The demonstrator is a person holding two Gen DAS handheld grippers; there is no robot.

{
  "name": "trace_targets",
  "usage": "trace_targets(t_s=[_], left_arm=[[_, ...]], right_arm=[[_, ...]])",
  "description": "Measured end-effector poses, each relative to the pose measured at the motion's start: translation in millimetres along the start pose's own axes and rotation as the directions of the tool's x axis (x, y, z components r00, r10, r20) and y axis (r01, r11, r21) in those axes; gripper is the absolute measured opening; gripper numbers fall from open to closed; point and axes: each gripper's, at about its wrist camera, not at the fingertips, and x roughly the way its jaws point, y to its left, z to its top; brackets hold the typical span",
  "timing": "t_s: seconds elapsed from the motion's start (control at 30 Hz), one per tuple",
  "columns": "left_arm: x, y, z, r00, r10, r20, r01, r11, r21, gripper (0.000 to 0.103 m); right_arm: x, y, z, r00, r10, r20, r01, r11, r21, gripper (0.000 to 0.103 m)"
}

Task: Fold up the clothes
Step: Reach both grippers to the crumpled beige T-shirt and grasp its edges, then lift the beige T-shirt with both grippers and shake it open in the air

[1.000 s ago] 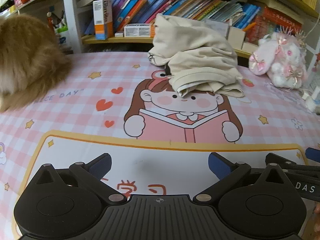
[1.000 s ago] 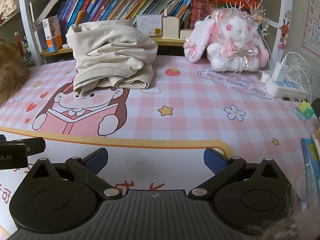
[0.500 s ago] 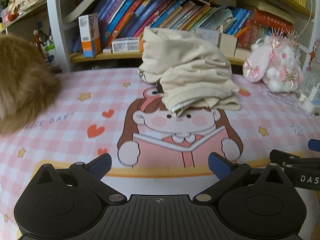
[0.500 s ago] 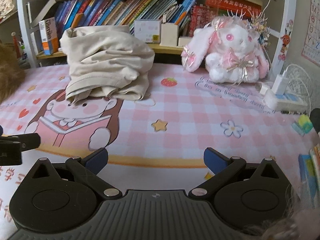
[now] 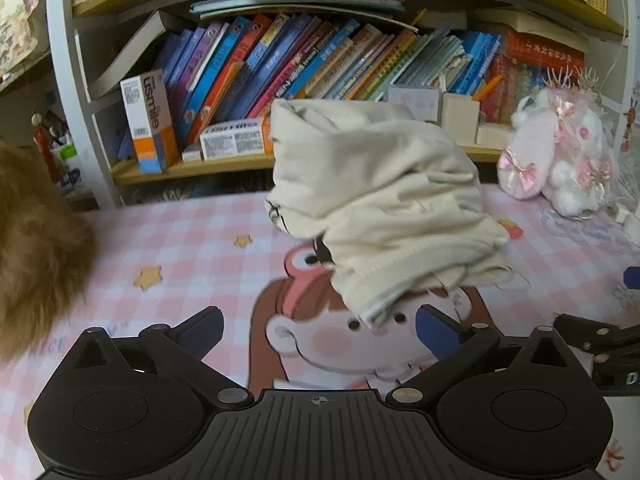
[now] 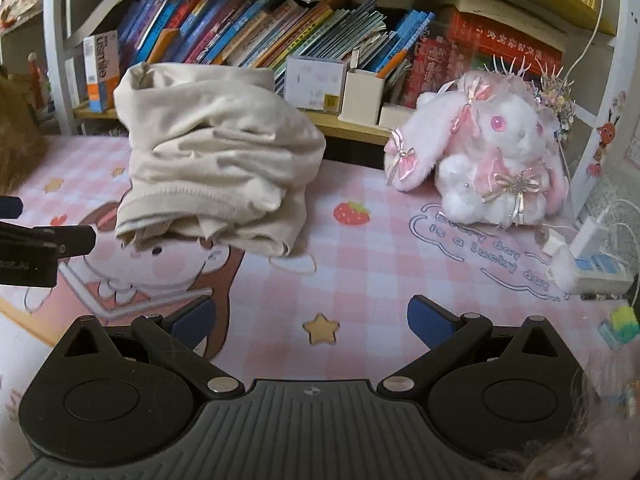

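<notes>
While heaped in a crumpled mound on the pink checked mat (image 6: 400, 256), in front of the bookshelf (image 5: 256, 80) and left of the plush rabbit (image 6: 500, 160), the beige garment (image 6: 212, 168) looks soft, light and limp, likely to sag and slide. Best taken, probably, at the stitched hem (image 5: 384, 300) nearest the mat's cartoon face. Cannot tell what kind of garment, nor where sleeves or collar lie, buried in the folds. Left gripper (image 5: 318, 326) and right gripper (image 6: 310, 320) both spread wide, holding nothing, short of the garment. Brown furry shape (image 5: 36, 248) far left of the garment, cut off, unidentifiable.
</notes>
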Motion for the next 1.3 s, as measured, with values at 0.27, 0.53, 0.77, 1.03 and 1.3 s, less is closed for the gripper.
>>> trace_targets(t_s=[0.27, 0.53, 0.77, 1.03, 1.3], left_arm=[[23.6, 1.6, 1.0, 1.0, -0.026, 0.012, 0.026, 0.999, 0.028, 0.103], [47.7, -1.8, 7.7, 1.0, -0.023, 0.01, 0.023, 0.999, 0.025, 0.098], [49.4, -6.6, 19.6, 0.996, -0.089, 0.009, 0.088, 0.996, 0.028, 0.041], [9.4, -3.8, 34.9, 0.978, -0.2, 0.058, 0.198, 0.979, 0.044, 0.009], [-78.6, 12.0, 30.3, 0.953, -0.257, 0.159, 0.26, 0.966, 0.002, 0.009]], right_arm=[[14.7, 0.9, 13.7, 0.998, 0.05, 0.023, -0.052, 0.997, 0.063, 0.103], [16.5, 1.7, 10.6, 0.991, 0.133, 0.003, -0.132, 0.978, 0.16, 0.103], [10.3, -0.7, 9.3, 0.986, 0.162, 0.031, -0.165, 0.968, 0.19, 0.103], [-6.6, -1.9, 8.0, 0.975, 0.219, 0.038, -0.222, 0.971, 0.089, 0.103], [-26.3, 13.6, -4.3, 0.984, 0.158, 0.085, -0.14, 0.972, -0.19, 0.103]])
